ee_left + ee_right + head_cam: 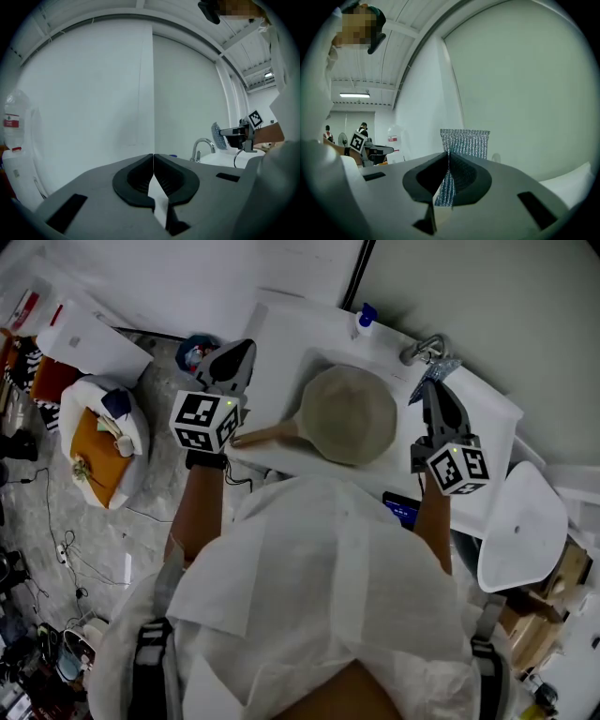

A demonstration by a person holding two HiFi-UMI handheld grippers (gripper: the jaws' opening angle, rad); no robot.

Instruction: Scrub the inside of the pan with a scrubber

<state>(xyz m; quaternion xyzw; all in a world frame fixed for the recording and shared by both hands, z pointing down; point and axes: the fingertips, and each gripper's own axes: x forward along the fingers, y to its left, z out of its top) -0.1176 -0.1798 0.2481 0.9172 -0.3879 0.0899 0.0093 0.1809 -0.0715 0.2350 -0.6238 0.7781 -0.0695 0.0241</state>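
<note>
Your pan [352, 413] lies in the white sink [281, 343], its handle pointing to your left. Only the head view shows it, since both gripper views face the walls. Your right gripper [449, 158] is clamped on the silvery mesh scrubber [465, 140], which stands upright between its jaws. Your left gripper [153, 157] is fully closed on nothing.

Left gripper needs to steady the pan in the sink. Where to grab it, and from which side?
Grip the wooden handle near its free end, coming in from the left gripper's own side. The handle sticks out of the pan toward that gripper and looks slim enough for the jaws; the round bowl looks too wide. The jaws are shut, so open them first.
</note>
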